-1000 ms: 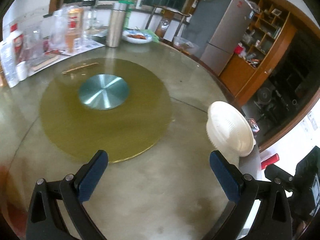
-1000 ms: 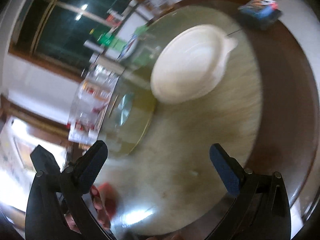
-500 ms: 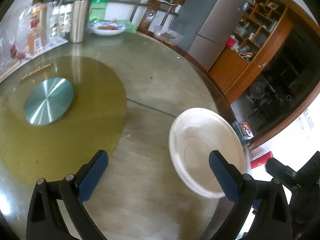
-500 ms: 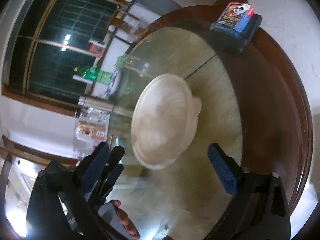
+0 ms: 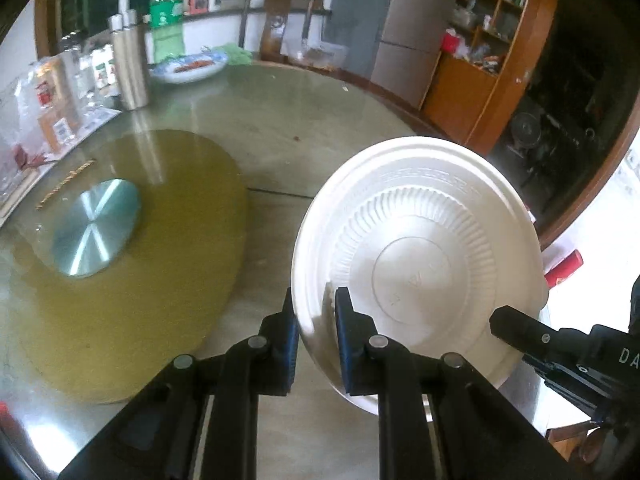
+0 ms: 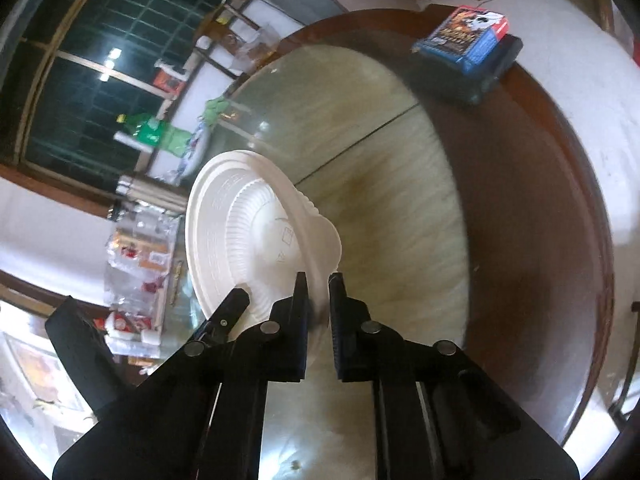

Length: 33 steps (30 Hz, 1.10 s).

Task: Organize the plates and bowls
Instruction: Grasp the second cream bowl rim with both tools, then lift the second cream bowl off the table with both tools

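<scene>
A white ribbed plastic bowl (image 5: 416, 260) is held tilted above the round glass-topped table (image 5: 280, 120), its inside facing the left wrist camera. My left gripper (image 5: 316, 320) is shut on the bowl's near left rim. My right gripper (image 6: 318, 292) is shut on the rim of the same bowl (image 6: 248, 224) at its other side; its black body shows in the left wrist view (image 5: 560, 352). The left gripper's body shows in the right wrist view (image 6: 224, 320).
A yellow-green lazy Susan (image 5: 132, 248) with a metal hub (image 5: 96, 232) lies left of the bowl. Steel flasks (image 5: 130, 68), a green bottle (image 5: 166, 20), a blue-patterned plate (image 5: 188, 66) and packets stand at the far side. A blue box (image 6: 464, 36) sits on the table's wooden edge.
Both grippers have closed from wide open onto the bowl's rim. The bowl has come up off the table and tilted. The left gripper swung right toward it.
</scene>
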Each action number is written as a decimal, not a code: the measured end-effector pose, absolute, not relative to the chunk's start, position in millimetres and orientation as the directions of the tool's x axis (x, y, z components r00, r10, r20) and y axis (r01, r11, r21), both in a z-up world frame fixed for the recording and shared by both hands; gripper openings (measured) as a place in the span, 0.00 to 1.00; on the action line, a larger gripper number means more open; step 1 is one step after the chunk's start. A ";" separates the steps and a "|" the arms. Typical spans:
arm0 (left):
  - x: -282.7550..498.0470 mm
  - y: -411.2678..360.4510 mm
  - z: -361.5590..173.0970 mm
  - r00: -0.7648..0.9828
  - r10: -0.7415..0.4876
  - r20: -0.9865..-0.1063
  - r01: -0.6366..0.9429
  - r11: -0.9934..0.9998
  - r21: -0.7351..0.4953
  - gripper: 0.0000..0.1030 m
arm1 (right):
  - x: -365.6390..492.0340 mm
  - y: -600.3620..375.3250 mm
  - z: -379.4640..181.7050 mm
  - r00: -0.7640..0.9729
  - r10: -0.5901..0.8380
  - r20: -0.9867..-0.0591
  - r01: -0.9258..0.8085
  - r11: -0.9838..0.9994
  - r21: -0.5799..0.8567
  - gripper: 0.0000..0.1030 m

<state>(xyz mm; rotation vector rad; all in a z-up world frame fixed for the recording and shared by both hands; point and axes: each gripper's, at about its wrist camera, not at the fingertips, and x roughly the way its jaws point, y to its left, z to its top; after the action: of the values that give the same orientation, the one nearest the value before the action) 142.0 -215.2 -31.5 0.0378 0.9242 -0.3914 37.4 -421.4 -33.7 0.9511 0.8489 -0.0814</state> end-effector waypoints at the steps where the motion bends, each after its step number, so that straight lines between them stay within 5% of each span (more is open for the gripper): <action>1: 137.6 -209.8 -28.4 0.550 -0.305 -0.778 0.340 0.932 -0.125 0.15 | 37.2 -413.9 -31.0 0.685 0.295 -0.666 0.400 0.612 0.682 0.09; 20: 102.6 -29.2 -28.0 0.665 -0.088 -0.741 -0.014 0.991 -0.131 0.16 | 67.3 -220.1 -24.4 0.689 0.362 -0.628 0.150 0.777 0.611 0.09; 33: 96.2 -6.3 -37.8 0.688 -0.050 -0.724 -0.074 0.987 -0.140 0.16 | 69.1 -185.7 -30.0 0.713 0.291 -0.639 0.118 0.847 0.518 0.09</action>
<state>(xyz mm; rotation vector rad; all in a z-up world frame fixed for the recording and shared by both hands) 96.2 -6.3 -37.8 -0.1628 0.8126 0.0135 69.1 -185.7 -30.0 0.5658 0.7823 0.1013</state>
